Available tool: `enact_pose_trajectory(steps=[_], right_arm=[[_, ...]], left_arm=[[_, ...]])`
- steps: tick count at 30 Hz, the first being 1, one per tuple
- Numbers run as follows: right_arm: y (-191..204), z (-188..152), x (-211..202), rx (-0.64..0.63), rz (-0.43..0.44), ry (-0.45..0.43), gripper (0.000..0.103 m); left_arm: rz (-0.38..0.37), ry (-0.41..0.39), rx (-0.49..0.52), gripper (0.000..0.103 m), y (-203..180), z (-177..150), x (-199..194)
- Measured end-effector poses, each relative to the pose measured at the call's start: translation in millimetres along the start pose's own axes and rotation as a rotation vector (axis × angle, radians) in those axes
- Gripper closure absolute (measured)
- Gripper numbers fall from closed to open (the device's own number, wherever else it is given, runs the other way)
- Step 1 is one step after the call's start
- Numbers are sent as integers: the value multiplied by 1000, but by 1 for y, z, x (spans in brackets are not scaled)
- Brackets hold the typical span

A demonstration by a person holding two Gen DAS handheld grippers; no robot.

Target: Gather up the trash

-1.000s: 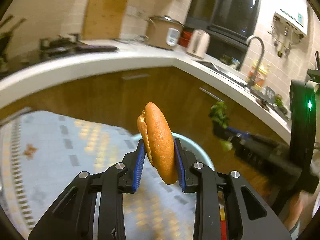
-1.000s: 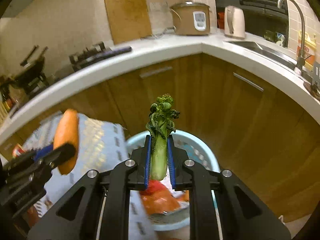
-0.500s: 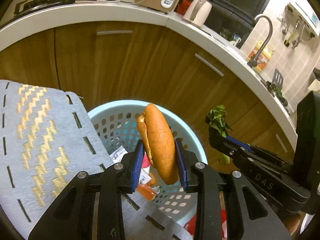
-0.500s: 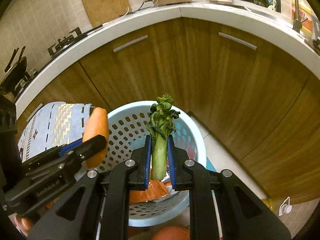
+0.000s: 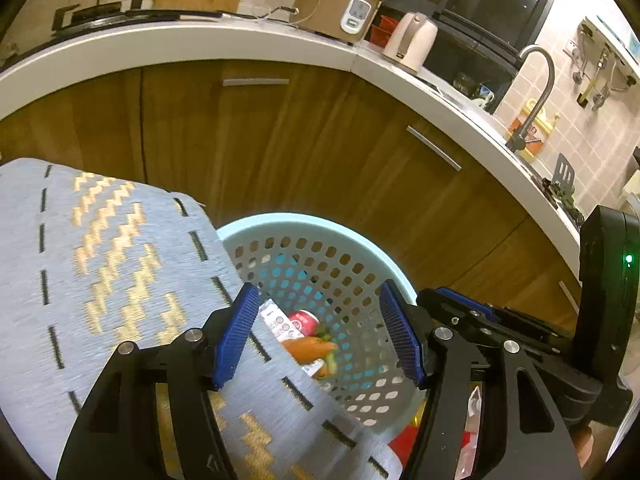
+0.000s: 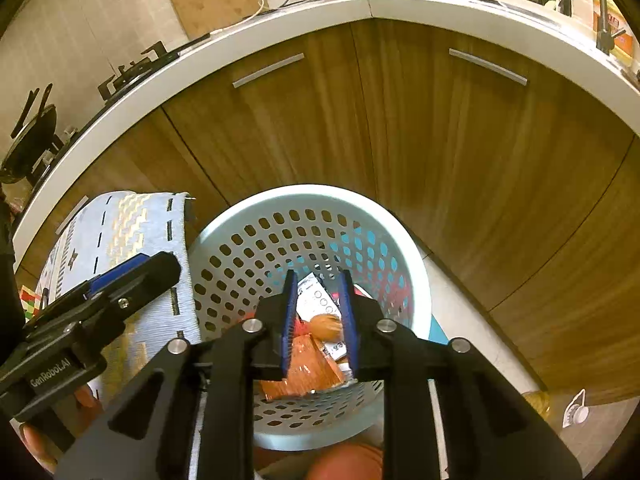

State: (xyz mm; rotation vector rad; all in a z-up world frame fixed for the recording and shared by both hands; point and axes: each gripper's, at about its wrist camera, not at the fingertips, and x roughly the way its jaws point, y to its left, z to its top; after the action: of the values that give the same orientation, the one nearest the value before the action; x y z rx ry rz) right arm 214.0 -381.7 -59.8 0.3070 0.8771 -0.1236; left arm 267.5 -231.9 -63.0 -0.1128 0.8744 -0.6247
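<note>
Left wrist view showed the task's trash already lying in the pale blue perforated plastic laundry-style basket (image 5: 360, 264): an orange-brown bread bun (image 5: 310, 349) with a scrap of green vegetable beside it, resting on a white printed packet (image 5: 276, 320) and a red can (image 5: 303, 319). In the right wrist view the bun (image 6: 326, 327) appeared blurred, so it may have been dropping or rolling, above a crumpled orange wrapper (image 6: 308, 372).

The left gripper (image 5: 318, 336) hung over the basket with its blue ribbed jaws spreading apart and nothing between them. The right gripper (image 6: 318, 316) was also over the basket, its jaws just beginning to part from a narrow gap; nothing seemed to be pinched there, only the trash far below seen through the gap.

By my judgement the bun would be light, soft and easily crushed, best taken across its flat sides with a gentle squeeze; the vegetable would be limp at the leaves and firmer at the stalk, so the stalk was the place to hold.

Beside the basket lay a grey-blue woven cloth with gold zigzags (image 5: 100, 264), and behind stood brown wooden cabinets (image 5: 320, 152) under a white counter
</note>
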Motion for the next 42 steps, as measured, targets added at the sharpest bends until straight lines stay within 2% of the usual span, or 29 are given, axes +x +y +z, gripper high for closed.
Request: enact_pose_trajectory(steps=[6,10,12,15,18,20,21,22,24,27,30,36,38,40,42], right_arm=[[20,1,-20,-35,23,-39,83],[51,-1,-39,-95,34,-78,83],[69,-4,-46,-128,55,-90,83],[95,-9,-55,-173,79,-109,83],[126,-17,-63,-226,103,-135,82],[142,-23,-67,-245,111,-149,76],[148,-25,-69,-251,114,-156,70],[157,-29,-73,-251,110,-186,58],[167,-36,-80,-231,89,-247,43],[177,-45,-83,-219,66,-304,41],[190,-62,-84,-217,21,-361,41],[211,-86,-71,-236,48,-354,39],[217,-93,-68,-233,53,-362,38],[220,-97,-66,-225,52,-372,36],[223,-98,-65,-225,45,-378,35]], left_arm=[[10,-47,0,42,4,-4,-29],[32,-92,-9,42,14,-9,-58],[54,-122,-19,42,20,-12,-77],[134,-194,-42,31,32,-21,-111],[192,-248,-43,30,43,-29,-143],[229,-278,-37,26,49,-33,-160],[261,-302,-35,24,54,-36,-172],[278,-317,-34,21,57,-38,-179],[320,-349,-29,17,64,-43,-193],[376,-387,-6,15,75,-54,-206],[436,-388,19,15,86,-64,-211],[522,-417,-21,15,110,-91,-234],[519,-453,-53,15,118,-102,-238],[553,-499,-52,15,119,-110,-236],[598,-511,-41,15,119,-113,-233]])
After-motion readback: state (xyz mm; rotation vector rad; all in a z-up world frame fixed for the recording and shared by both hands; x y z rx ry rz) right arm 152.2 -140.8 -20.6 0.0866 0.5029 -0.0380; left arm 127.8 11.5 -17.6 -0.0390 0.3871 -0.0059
